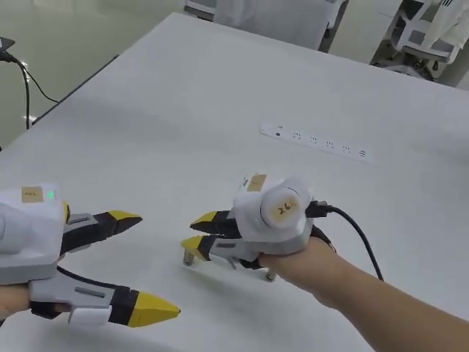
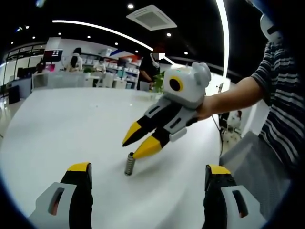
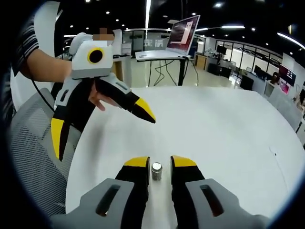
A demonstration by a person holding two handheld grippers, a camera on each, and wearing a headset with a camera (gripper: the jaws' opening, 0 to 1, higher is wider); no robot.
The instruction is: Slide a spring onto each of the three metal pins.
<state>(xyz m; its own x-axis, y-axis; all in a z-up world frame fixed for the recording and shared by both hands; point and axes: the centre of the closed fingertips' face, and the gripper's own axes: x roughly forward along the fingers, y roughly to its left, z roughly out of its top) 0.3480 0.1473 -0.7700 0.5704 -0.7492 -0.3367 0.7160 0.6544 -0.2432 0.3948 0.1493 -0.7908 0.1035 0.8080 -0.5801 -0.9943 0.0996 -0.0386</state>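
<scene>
The small silver-grey coiled metal spring (image 2: pixel 129 163) stands upright on the matte white tabletop (image 2: pixel 57 129). It sits just below the lower yellow tip of the right gripper (image 2: pixel 129 149), apart from both jaws, which are narrowly parted and clamp nothing.

The left gripper view presents the spring from the side, so its turns and a darker top end can be made out. The right gripper view looks down on it (image 3: pixel 156 171) – a flat, round, bright top lines up in the gap between the jaws. The head view adds a long white plastic power strip (image 1: pixel 315 141) further back and a black cable (image 1: pixel 359 235) trailing from the right gripper.

The left gripper (image 1: pixel 139 262) has its jaws spread wide. Both tools have smooth white moulded bodies and black jaws ending in pointed yellow tips.
</scene>
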